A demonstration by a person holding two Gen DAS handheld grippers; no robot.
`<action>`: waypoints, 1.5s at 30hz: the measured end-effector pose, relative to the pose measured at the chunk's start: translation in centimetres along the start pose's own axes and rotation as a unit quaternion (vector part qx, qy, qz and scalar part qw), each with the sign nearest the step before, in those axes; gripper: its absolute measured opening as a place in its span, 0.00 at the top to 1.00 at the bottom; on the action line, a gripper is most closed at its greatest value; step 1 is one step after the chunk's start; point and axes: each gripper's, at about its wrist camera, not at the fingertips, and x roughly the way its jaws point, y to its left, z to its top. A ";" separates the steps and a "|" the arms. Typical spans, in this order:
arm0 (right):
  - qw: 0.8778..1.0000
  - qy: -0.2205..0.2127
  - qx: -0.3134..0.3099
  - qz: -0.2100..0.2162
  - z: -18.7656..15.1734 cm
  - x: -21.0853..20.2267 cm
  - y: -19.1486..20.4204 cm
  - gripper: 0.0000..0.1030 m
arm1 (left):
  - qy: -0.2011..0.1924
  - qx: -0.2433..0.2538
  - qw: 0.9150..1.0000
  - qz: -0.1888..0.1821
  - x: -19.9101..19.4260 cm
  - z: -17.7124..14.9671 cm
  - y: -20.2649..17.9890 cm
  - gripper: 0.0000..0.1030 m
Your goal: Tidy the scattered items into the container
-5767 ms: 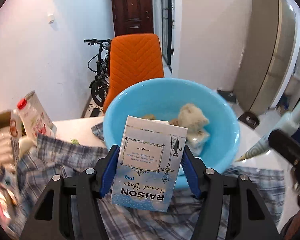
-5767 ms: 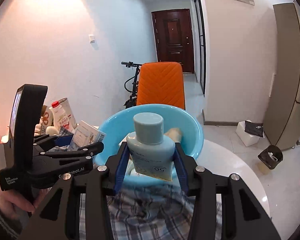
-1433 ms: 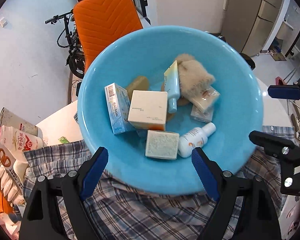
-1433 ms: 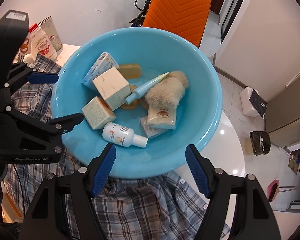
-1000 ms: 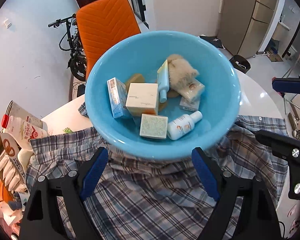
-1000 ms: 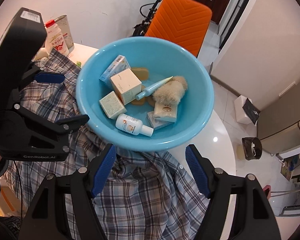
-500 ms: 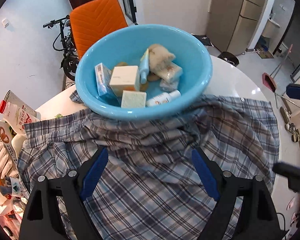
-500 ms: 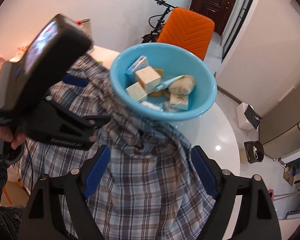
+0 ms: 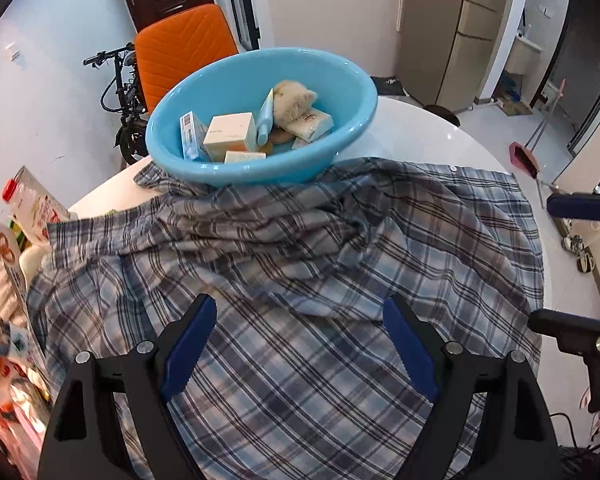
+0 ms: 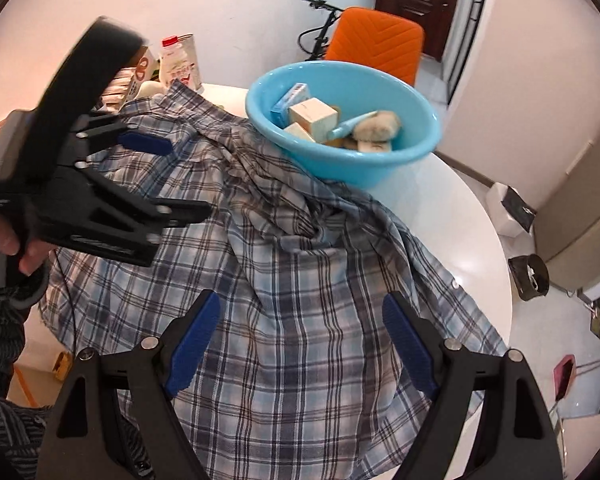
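A light blue basin (image 9: 236,168) stands on the far part of the white round table, also in the right wrist view (image 10: 340,160). It holds several items: small boxes (image 9: 230,136), a blue tube (image 9: 265,114), a fluffy tan thing (image 9: 294,96) and a sachet. My left gripper (image 9: 298,344) is open and empty above the plaid shirt (image 9: 300,264), well short of the basin. My right gripper (image 10: 300,340) is open and empty over the same shirt (image 10: 292,312). The left gripper also shows at the left of the right wrist view (image 10: 156,176).
The shirt covers most of the table (image 9: 440,136). A milk bottle and snack boxes (image 9: 16,208) crowd the table's left edge. An orange chair (image 9: 180,48) and a bicycle stand behind the basin. A small bin (image 10: 528,276) sits on the floor at right.
Both grippers, which had dropped a box and a bottle into the basin, have drawn back and up from it. The basin now looks smaller and farther.
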 end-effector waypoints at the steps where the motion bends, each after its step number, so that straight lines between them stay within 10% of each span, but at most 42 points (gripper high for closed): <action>1: 1.000 -0.001 0.010 0.015 -0.6 -0.1 0.0 0.20 | -0.002 -0.004 1.000 -0.002 0.0 -0.7 0.0 0.15; 6: 0.998 -0.015 0.038 0.057 -2.7 0.0 0.8 0.20 | -0.003 -0.001 1.000 0.002 0.0 -3.8 -0.7 0.15; 20: 0.981 -0.145 0.123 -0.034 -6.0 1.6 1.6 0.18 | -0.068 -0.110 0.992 0.003 -1.7 -10.8 0.5 0.15; 45: 0.956 -0.256 0.126 -0.063 -14.4 2.8 5.6 0.11 | -0.146 -0.136 0.980 0.023 1.2 -19.9 -3.8 0.15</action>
